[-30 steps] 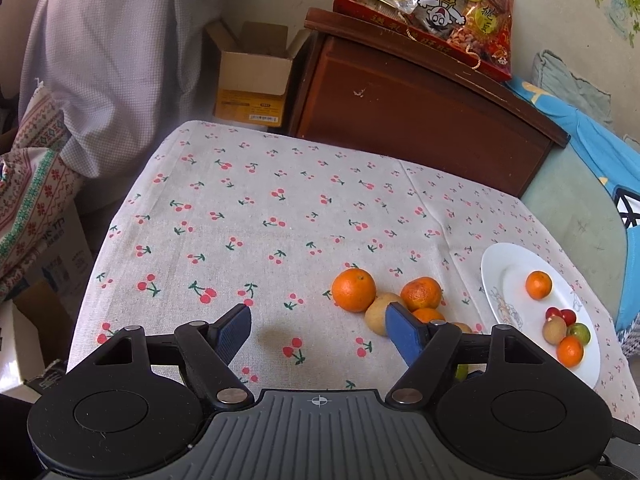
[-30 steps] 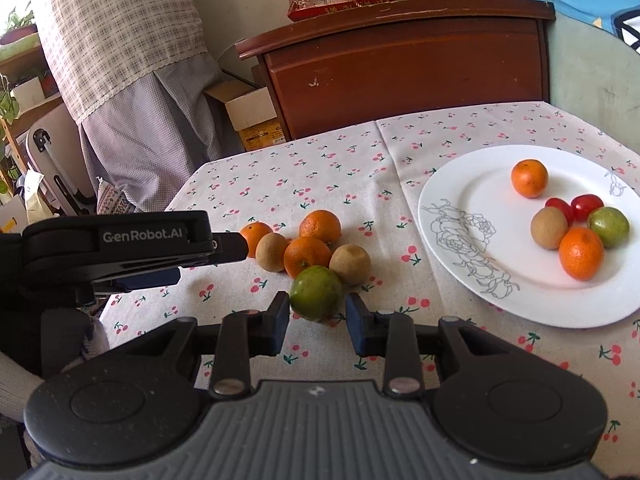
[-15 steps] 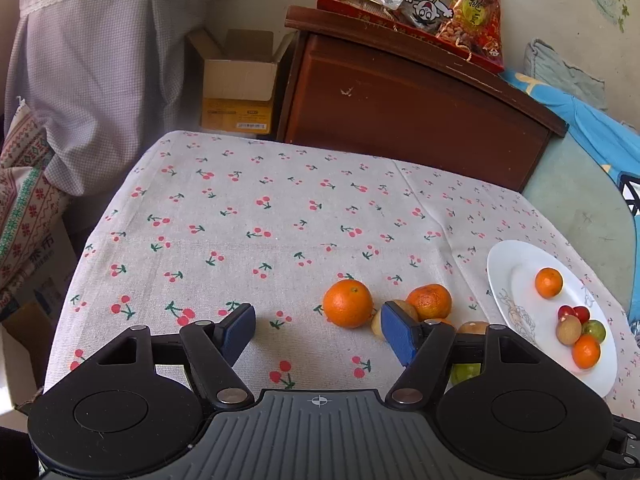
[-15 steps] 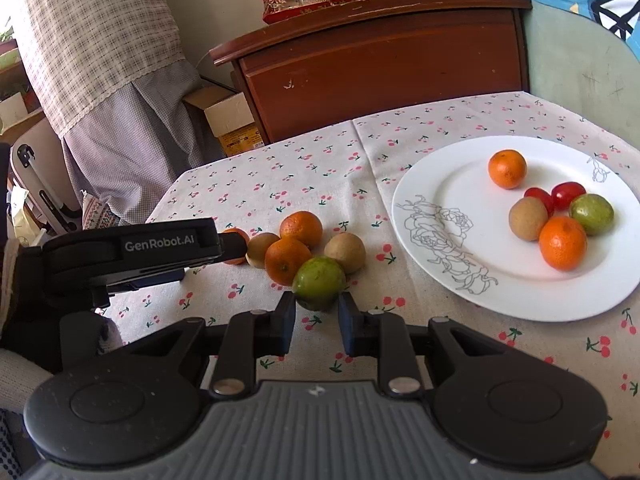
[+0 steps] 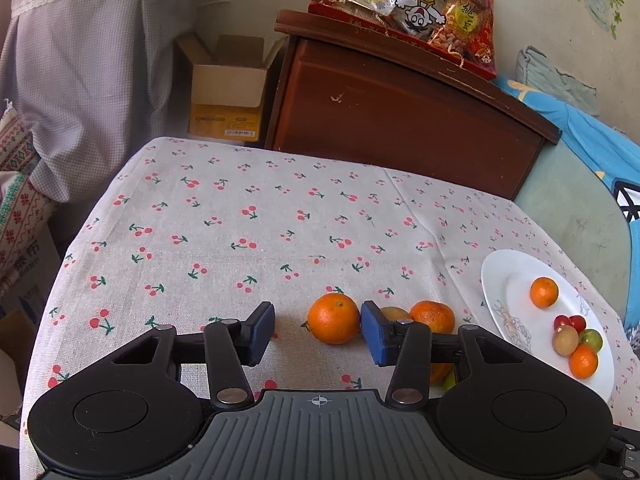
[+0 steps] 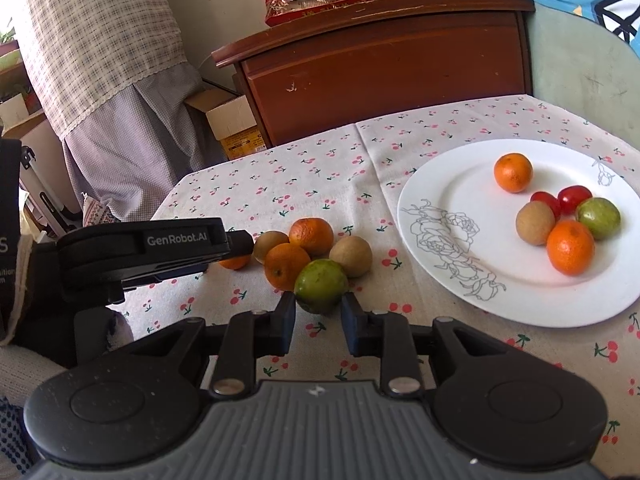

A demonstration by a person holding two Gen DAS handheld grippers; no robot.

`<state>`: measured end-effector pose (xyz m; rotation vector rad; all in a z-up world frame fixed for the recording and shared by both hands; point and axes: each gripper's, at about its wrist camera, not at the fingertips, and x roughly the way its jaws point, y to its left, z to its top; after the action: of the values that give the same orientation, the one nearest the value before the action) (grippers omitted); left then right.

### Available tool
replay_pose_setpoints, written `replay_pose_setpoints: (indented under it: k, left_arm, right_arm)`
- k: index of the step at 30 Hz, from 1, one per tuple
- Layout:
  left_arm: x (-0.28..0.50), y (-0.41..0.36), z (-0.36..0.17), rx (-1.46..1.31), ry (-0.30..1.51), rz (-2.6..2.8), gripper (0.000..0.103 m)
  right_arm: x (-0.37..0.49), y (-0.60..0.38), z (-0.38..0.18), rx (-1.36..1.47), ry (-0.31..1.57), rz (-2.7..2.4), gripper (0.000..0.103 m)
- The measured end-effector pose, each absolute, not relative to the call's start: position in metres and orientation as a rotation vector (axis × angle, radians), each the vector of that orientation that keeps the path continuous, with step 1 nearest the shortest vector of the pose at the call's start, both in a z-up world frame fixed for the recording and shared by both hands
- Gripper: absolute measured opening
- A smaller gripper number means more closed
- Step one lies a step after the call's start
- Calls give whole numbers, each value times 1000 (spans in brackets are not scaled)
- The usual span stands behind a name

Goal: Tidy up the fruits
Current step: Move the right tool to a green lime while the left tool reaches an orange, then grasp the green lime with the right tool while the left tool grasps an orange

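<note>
Our left gripper is closing around the round orange tangerine on the cherry-print tablecloth, but its blue pads are not squeezing it. Our right gripper is opening a little, its fingers just beside the round green fruit, near the white flower-drawn plate.

Brown wooden cabinet, open cardboard box beside it (floor-level), checked curtain
</note>
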<state>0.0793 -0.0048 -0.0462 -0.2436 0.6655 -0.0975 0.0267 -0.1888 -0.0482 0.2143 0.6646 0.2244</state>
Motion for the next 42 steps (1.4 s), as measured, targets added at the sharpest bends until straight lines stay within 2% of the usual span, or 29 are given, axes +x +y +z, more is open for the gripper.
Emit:
replay_pose_setpoints:
  k: [7, 10, 12, 13, 42]
  left_arm:
    - [80, -9, -48, -215, 657, -99, 43]
    - [79, -10, -48, -206, 652, -103, 38]
    - [79, -11, -48, -200, 654, -112, 28]
    - [79, -12, -48, -195, 655, -113, 27]
    - [40, -16, -18, -187, 634, -132, 26]
  right_arm:
    - [30, -187, -48, 214, 661, 222, 30]
    - [32, -186, -48, 215, 660, 216, 30]
    - [32, -186, -48, 216, 658, 215, 30]
    - [32, -186, -48, 218, 657, 215, 29]
    - [0, -199, -23, 202, 619, 210, 27]
